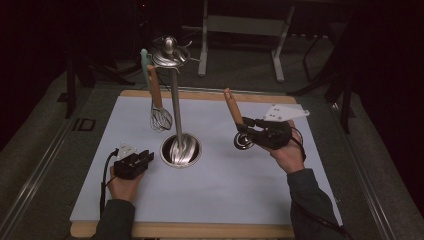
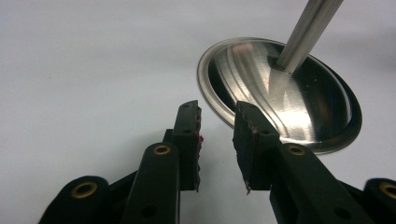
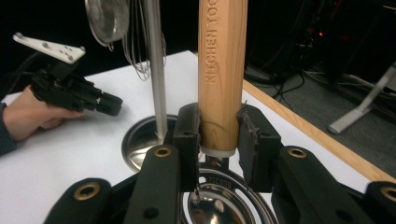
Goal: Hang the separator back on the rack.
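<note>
My right gripper [image 3: 218,135] has its jaws clamped on the wooden-handled ladle [image 3: 221,70], just above the counter [image 1: 225,190]. It seems stiff and bowl-heavy, so I'd grip low. My left gripper [image 2: 217,140], jaws apart, holds nothing. I count one stand [image 1: 176,107], one hanging whisk [image 1: 159,112].

Black left gripper [image 1: 145,159], brass rivets, trailing cable, dark sleeves

Wooden-handled metal ladle [image 3: 220,70] stands upright, clamped at its handle's lower end.
</note>
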Action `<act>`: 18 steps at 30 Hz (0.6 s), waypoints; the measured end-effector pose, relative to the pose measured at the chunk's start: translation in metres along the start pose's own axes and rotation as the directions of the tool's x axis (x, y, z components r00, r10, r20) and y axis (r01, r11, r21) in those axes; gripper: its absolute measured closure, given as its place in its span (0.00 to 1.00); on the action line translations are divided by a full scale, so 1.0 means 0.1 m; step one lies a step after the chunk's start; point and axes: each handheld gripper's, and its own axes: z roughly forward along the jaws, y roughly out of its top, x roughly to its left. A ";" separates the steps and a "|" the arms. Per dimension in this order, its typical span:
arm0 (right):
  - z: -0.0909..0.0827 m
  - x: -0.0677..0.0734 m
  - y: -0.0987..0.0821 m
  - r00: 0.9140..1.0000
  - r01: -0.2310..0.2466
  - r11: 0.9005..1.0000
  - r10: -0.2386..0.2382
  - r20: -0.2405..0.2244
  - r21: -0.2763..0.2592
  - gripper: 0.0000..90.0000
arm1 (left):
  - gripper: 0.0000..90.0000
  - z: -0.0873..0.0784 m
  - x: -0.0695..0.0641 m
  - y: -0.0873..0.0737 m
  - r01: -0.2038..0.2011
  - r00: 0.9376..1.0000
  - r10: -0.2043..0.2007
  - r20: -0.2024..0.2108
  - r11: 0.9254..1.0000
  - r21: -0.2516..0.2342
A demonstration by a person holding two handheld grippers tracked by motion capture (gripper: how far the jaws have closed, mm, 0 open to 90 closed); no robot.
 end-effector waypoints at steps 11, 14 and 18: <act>0.05 0.08 0.21 0.998 0.036 0.999 -0.038 -0.052 -0.025 0.79 | 0.79 0.00 0.00 0.00 -0.001 1.000 0.001 0.002 1.000 0.000; 0.05 0.08 0.26 0.997 0.037 0.998 -0.040 -0.066 -0.044 0.79 | 0.79 0.00 0.00 0.00 -0.001 1.000 0.001 0.001 1.000 0.001; 0.04 0.10 0.33 0.996 0.032 0.998 -0.037 -0.081 -0.063 0.79 | 0.79 0.00 0.00 0.00 -0.003 1.000 0.003 0.001 1.000 0.002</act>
